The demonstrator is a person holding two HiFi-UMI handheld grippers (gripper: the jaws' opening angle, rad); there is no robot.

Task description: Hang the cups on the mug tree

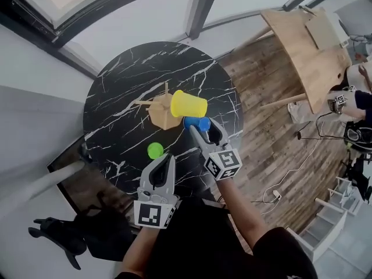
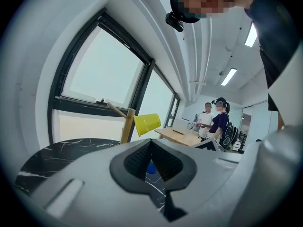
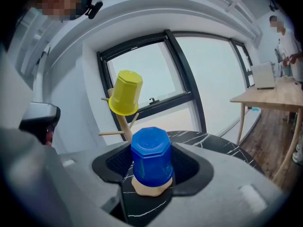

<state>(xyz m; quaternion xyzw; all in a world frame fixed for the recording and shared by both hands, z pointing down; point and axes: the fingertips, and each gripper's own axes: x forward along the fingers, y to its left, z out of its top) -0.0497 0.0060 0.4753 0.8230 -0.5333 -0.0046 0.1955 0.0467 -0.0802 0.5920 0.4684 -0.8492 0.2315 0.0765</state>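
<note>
Blue cup [image 3: 151,155] stands upside down on the counter [image 3: 208,143], dead centre in the wide-open right gripper [image 3: 152,170], apparently not squeezed yet. Mug tree [image 3: 124,122] is just behind it. Left gripper [image 2: 150,161] is shut and empty.

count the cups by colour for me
yellow cup, on the mug tree: 1
blue cup, on the table: 1
green cup, on the table: 1
total: 3
</note>
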